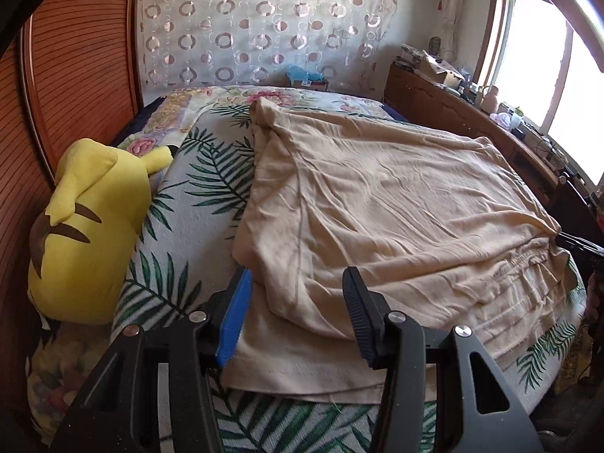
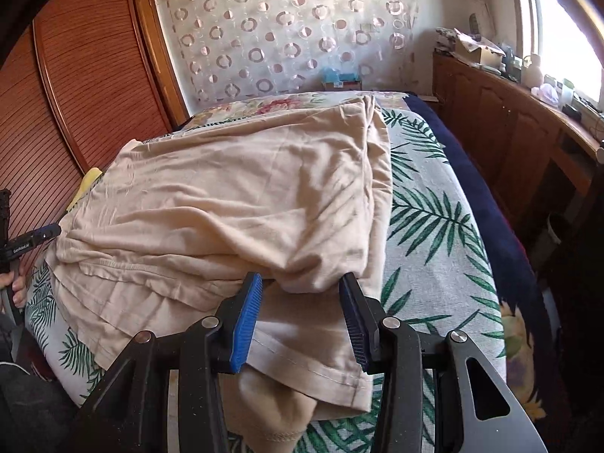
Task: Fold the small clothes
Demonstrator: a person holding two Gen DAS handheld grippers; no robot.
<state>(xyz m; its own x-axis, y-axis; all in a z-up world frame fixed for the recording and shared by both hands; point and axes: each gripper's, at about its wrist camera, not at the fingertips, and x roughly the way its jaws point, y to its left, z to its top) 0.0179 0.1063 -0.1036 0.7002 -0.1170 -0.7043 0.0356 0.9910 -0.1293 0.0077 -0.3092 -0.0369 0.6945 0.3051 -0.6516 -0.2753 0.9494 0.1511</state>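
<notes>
A large beige garment (image 1: 377, 196) lies on the bed, its top layer folded over toward the near edge, with a gathered hem on the right. My left gripper (image 1: 298, 279) hovers open over the garment's near left corner, and its pads do not press the cloth. In the right wrist view the same garment (image 2: 245, 188) fills the middle. My right gripper (image 2: 302, 283) stands open at the near right corner, with a bulge of the fold lying between its fingers. A person's hand (image 2: 15, 287) holds the left gripper at the left edge.
A palm-leaf bedspread (image 1: 188, 196) covers the bed. A yellow plush toy (image 1: 90, 226) lies at its left side against the slatted wooden wardrobe (image 1: 75, 75). A cluttered wooden cabinet (image 1: 453, 105) runs along the right under the window. A navy blanket edge (image 2: 490, 219) borders the bed.
</notes>
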